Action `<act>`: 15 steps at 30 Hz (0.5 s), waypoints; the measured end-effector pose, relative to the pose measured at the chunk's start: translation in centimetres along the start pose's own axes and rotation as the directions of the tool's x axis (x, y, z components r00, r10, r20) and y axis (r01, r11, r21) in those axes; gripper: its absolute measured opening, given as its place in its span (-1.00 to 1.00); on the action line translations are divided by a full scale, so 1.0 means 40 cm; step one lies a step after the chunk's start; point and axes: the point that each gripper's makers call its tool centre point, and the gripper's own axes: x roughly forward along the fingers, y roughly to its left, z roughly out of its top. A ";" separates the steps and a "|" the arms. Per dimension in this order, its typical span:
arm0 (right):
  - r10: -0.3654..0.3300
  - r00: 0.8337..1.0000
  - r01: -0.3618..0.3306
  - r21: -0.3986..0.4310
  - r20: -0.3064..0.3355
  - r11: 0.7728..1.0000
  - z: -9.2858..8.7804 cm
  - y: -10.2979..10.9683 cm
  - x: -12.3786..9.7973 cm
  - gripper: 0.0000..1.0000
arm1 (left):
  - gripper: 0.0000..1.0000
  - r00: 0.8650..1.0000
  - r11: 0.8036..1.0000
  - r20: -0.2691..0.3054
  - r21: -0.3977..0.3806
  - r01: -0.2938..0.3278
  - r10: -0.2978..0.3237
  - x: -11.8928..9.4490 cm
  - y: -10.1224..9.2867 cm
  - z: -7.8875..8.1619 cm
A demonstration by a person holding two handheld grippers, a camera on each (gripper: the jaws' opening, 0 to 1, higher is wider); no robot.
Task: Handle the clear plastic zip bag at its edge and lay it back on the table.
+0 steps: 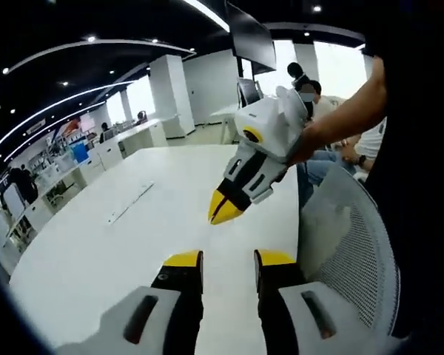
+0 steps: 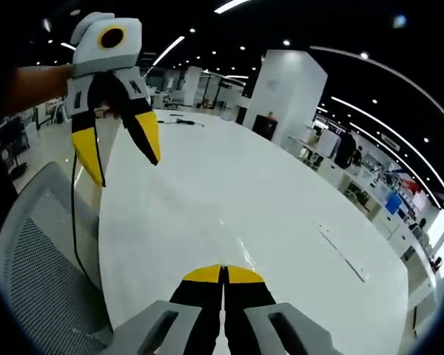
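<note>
Two grippers hung over a long white table (image 1: pixel 96 251), and neither carried anything. In the left gripper view, a narrow inset strip (image 1: pixel 131 202) lay along the table's surface toward its left side. At the table's near edge the left gripper (image 1: pixel 229 259) rose from below with its yellow-tipped jaws set apart, a clear gap of bare tabletop showing between them. Above the table and just beyond those tips, the right gripper (image 1: pixel 223 208) pointed down at a slant with its yellow tips pressed together. A person's hand (image 1: pixel 311 144) gripped its white body from the right. A grey mesh chair (image 1: pixel 348 244) stood against the table's right edge.

In the right gripper view, the same chair sat off the table's left edge and a dark cable (image 2: pixel 75 222) hung beside it. The left gripper was held high above that edge, its jaws spread wide. At the table's near end the right gripper's own jaws stood closed, tip against tip. Just past them a faint glossy streak (image 2: pixel 246 248) lay on the tabletop. Whether that was the clear plastic zip bag could not be told.
</note>
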 end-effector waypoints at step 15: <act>-0.031 0.999 0.030 -0.030 -0.038 0.999 -0.040 -0.007 0.017 -1.00 | -0.23 0.995 0.989 -0.010 -0.109 -0.103 0.102 -0.048 0.023 -0.074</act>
